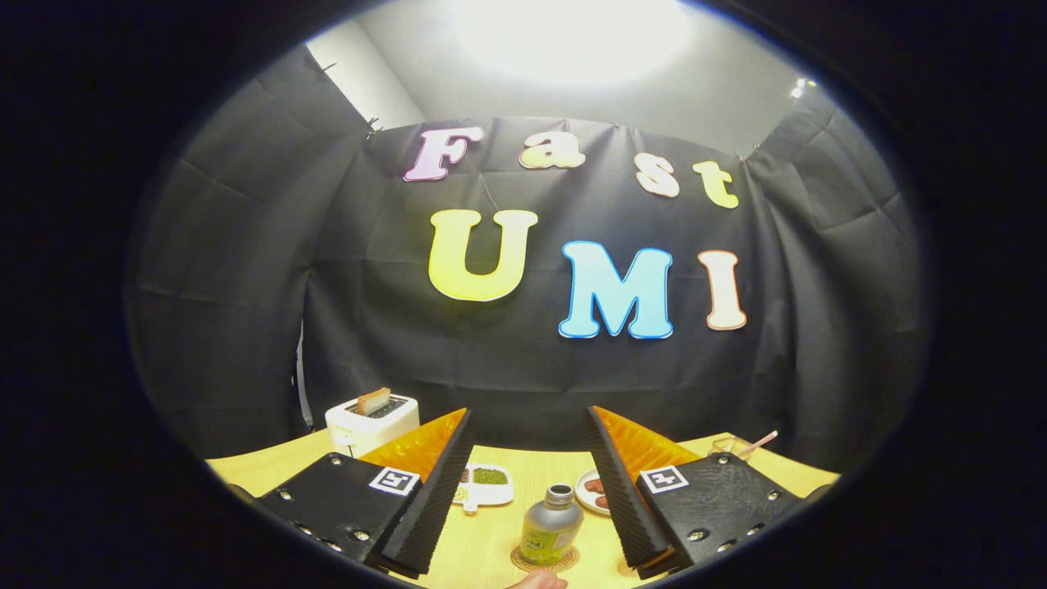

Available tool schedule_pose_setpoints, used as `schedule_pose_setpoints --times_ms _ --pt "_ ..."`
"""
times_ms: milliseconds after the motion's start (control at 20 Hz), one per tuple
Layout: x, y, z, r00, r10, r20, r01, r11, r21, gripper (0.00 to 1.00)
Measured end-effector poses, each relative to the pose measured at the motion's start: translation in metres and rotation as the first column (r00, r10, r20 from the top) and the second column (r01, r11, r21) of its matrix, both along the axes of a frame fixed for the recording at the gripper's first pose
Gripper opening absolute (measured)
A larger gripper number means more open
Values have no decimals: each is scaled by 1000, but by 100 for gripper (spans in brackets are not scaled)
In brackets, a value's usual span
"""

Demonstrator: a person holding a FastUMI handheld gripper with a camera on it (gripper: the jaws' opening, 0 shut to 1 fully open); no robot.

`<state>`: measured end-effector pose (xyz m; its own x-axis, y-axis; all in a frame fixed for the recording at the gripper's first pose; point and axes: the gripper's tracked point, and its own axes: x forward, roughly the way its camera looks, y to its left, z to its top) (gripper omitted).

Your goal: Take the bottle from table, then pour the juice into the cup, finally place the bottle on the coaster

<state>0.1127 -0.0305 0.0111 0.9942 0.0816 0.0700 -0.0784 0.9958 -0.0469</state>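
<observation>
A small bottle (552,523) with a silvery body, a green label and a dark neck stands upright on the yellow table (262,470). Under it lies a round woven coaster (564,563). My gripper (528,413) is open and wide, and the bottle sits in the gap between the two fingers without touching either. A clear cup (730,447) with a pink straw stands beyond the right finger, near the table's far right edge. A person's fingertip (536,580) shows just in front of the coaster.
A white toaster (372,421) with a slice of bread stands at the far left. A white dish (488,484) of green bits and a plate (590,489) with reddish pieces lie beyond the bottle. The booth's black cloth wall closes the back.
</observation>
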Motion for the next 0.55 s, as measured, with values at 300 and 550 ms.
schedule_pose_setpoints --times_ms 300,550 --pt "-23 -5 30 999 33 -3 -33 997 74 83" --pt "-32 -16 24 998 69 -10 -68 995 69 83"
